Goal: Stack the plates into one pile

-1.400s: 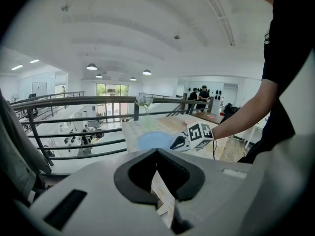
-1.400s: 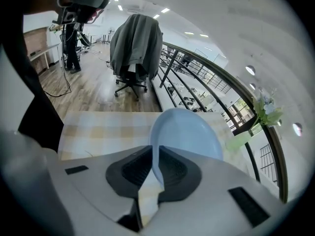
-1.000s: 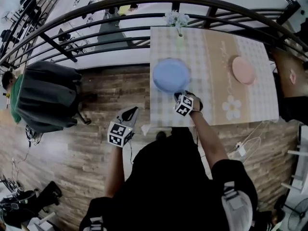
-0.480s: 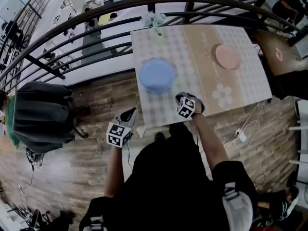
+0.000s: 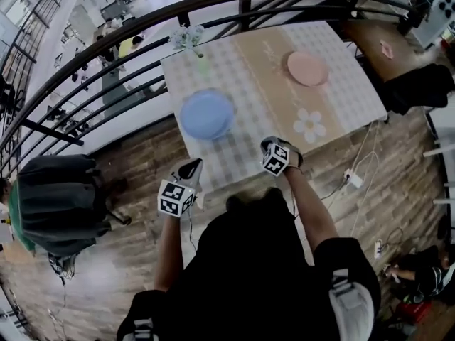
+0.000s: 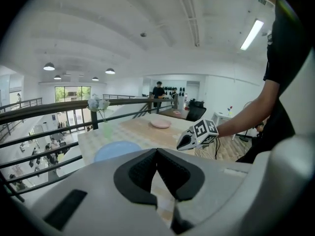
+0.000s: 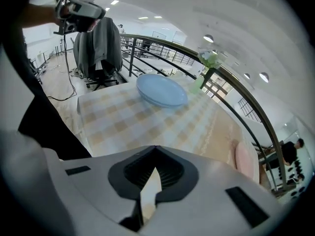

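Observation:
A blue plate (image 5: 206, 114) lies at the near left of the checked tablecloth (image 5: 242, 155). A pink plate (image 5: 307, 68) lies apart from it at the far right, on the beige stripe. My left gripper (image 5: 188, 168) hangs off the table's left edge over the wooden floor, jaws shut and empty. My right gripper (image 5: 267, 145) hovers over the table's near edge, to the right of the blue plate, also shut with nothing in it. The left gripper view shows the blue plate (image 6: 117, 150), the pink plate (image 6: 160, 124) and the right gripper (image 6: 183, 142). The right gripper view shows both plates (image 7: 161, 90) (image 7: 244, 159).
A vase of flowers (image 5: 188, 38) stands at the table's far left corner, against a dark curved railing (image 5: 142, 27). A chair draped with a dark jacket (image 5: 60, 201) stands left of me. Cables and a plug (image 5: 353, 178) lie on the floor at the right.
The head view has swung, so the table and plates now sit further left and look rotated. Both grippers keep nearly the same place and stay shut. The plates have not moved on the table.

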A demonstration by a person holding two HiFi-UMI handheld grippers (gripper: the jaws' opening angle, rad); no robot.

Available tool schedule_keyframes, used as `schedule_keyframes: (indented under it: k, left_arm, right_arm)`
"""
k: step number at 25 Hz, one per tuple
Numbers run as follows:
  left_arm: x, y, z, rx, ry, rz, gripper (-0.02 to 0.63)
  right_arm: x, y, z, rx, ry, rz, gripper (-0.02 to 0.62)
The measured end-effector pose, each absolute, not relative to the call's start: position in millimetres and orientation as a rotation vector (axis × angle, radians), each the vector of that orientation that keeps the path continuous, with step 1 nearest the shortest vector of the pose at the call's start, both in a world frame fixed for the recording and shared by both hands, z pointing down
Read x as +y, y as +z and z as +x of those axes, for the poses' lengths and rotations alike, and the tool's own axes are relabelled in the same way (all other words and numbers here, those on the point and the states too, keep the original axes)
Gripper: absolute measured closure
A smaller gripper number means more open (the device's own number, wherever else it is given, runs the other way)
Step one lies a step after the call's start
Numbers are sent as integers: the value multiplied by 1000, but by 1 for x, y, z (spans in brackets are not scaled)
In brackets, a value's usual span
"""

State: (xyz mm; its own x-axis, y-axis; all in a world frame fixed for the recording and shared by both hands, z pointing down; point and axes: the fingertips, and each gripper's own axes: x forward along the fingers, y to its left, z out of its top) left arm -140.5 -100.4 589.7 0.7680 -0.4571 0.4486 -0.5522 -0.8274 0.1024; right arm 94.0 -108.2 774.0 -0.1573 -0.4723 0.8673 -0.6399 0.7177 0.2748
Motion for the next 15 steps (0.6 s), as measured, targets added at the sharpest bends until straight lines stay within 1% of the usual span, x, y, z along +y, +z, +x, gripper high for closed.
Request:
schedule_keyframes:
  k: [6, 15]
  left_arm:
    - [-96, 590, -92, -714, 619, 2769, 605]
    - [-72, 587, -27, -666, 631, 2782, 604]
  right_arm:
    - [-86, 772, 149, -1754, 202, 928, 597]
    - [-50, 772, 213, -1730, 204, 927, 597]
